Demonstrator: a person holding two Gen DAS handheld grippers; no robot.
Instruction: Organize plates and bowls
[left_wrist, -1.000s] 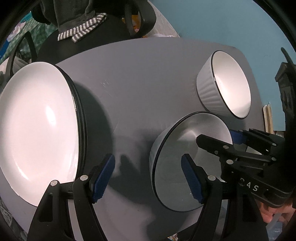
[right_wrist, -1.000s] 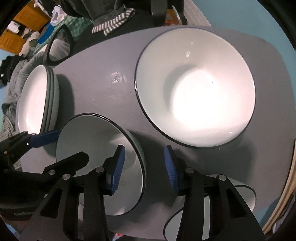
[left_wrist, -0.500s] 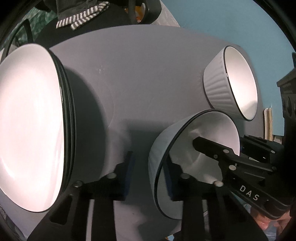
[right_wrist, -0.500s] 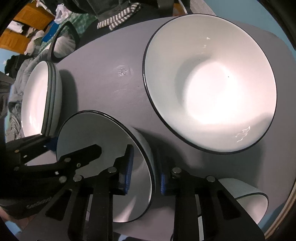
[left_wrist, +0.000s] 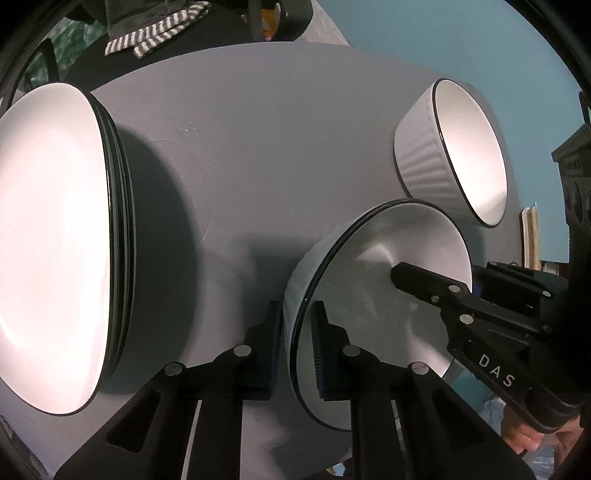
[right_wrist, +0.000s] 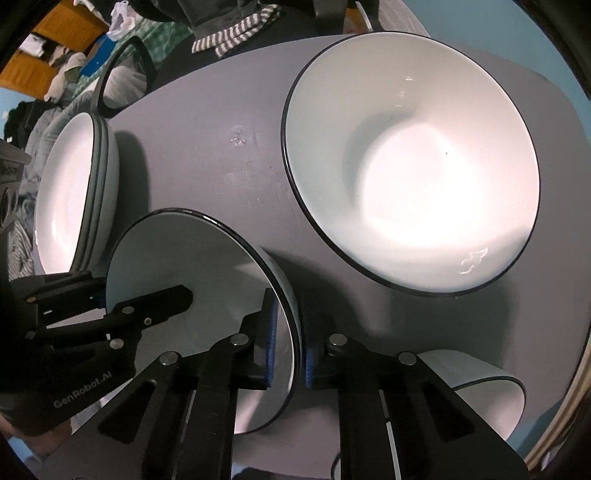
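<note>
Two markings are legible. White letters "DAS" stand on the black body of the right gripper, on its underside arm beside the small bowl. Pale lettering "GenRobot.AI" stands on the black body of the left gripper, below and left of that bowl.

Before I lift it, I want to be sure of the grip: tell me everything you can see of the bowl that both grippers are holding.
The bowl is shallow and wide, white and glossy like glazed ceramic, with a thin dark line along its rim, and empty. It sits near the front of the grey table, between the plate stack and the ribbed bowl. The left gripper and the right gripper each pinch its rim on opposite sides, one blue pad inside and one outside.
</note>
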